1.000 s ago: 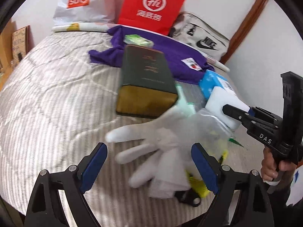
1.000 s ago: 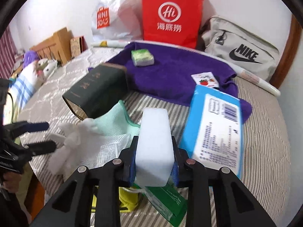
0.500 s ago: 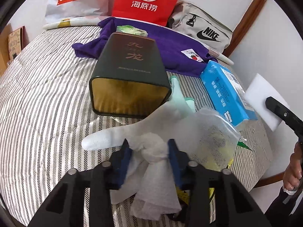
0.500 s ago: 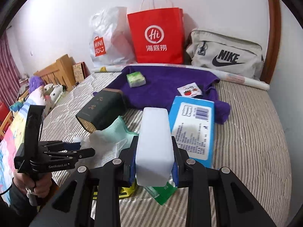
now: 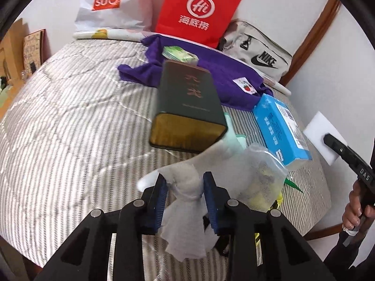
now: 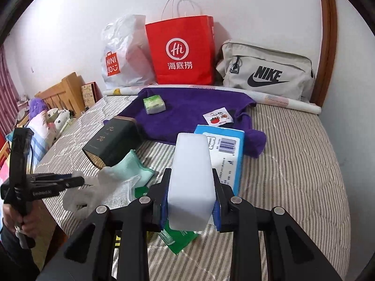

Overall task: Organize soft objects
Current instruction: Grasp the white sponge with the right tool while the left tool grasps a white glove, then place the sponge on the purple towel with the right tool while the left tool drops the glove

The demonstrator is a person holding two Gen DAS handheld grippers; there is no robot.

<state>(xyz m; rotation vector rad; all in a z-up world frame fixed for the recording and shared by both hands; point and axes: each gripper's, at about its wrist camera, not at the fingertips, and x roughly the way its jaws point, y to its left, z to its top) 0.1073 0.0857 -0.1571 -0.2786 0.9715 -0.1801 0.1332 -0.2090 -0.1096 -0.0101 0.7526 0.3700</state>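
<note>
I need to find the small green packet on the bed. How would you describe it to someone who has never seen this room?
Start at the red paper bag standing against the wall. The purple cloth lies spread on the bed just before it. The small green-and-white wrapped packet sits on that cloth's left part; it is blocky and pale green, unlike the flat white strawberry sachet further right.

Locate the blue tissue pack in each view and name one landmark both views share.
Left wrist view: blue tissue pack lies right of centre on the bed, beside the dark green box.
Right wrist view: it sits at centre, partly behind the white sponge.
Shared landmark: the red paper bag against the wall.
</note>
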